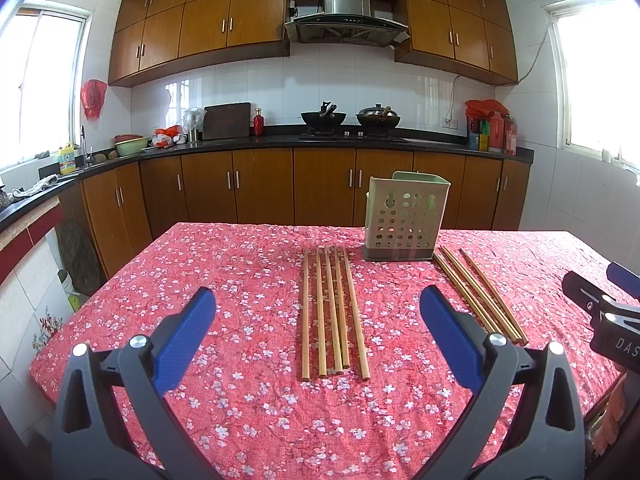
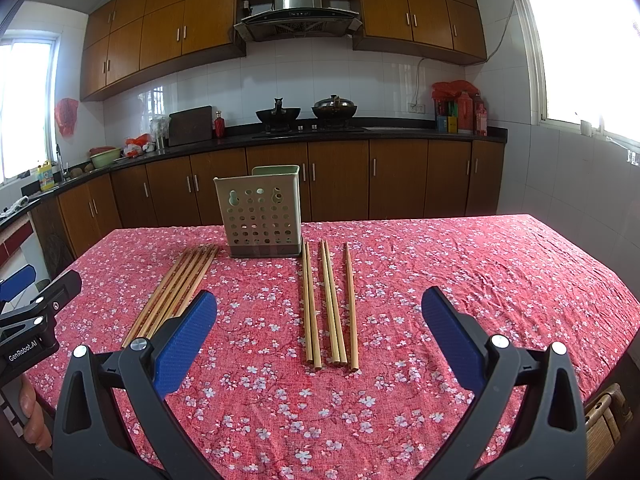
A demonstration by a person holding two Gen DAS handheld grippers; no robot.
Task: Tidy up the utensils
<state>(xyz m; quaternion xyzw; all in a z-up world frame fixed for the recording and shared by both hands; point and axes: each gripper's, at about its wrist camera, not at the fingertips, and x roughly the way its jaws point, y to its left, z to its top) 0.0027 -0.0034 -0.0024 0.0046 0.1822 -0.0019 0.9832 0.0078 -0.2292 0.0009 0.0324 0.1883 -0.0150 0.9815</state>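
**Two open claws over a desk of chopsticks**

The left claw (image 1: pixel 318 324) hangs above the near part of the desk (image 1: pixel 240 420), its blue pads (image 1: pixel 188 340) spread wide with nothing between them. Seen from its own camera, a set of five wooden chopsticks (image 1: pixel 332 312) lies straight ahead at 12 o'clock, side by side and nearly parallel on the red flowered cloth, their far tips pointing toward the green holder (image 1: pixel 404 220). That holder, a perforated box on a dark base, stands upright at about 1 o'clock, just beyond the chopsticks' far ends and a little to their right.

The right claw (image 2: pixel 320 324) is likewise spread wide and empty, held above the cloth. In its view a second group of chopsticks (image 2: pixel 330 304) lies at 12 o'clock: two touching pairs and a single stick slightly apart on the right. The holder stands at 11 o'clock, just beyond their far tips. The first set lies at 10 o'clock, slanting toward the holder's base, partly hidden behind the claw's left pad.

Each claw shows at the edge of the other's view: the right one at 3 o'clock, the left one at 9 o'clock, with fingers of the person's hand (image 2: pixel 34 420) below it.
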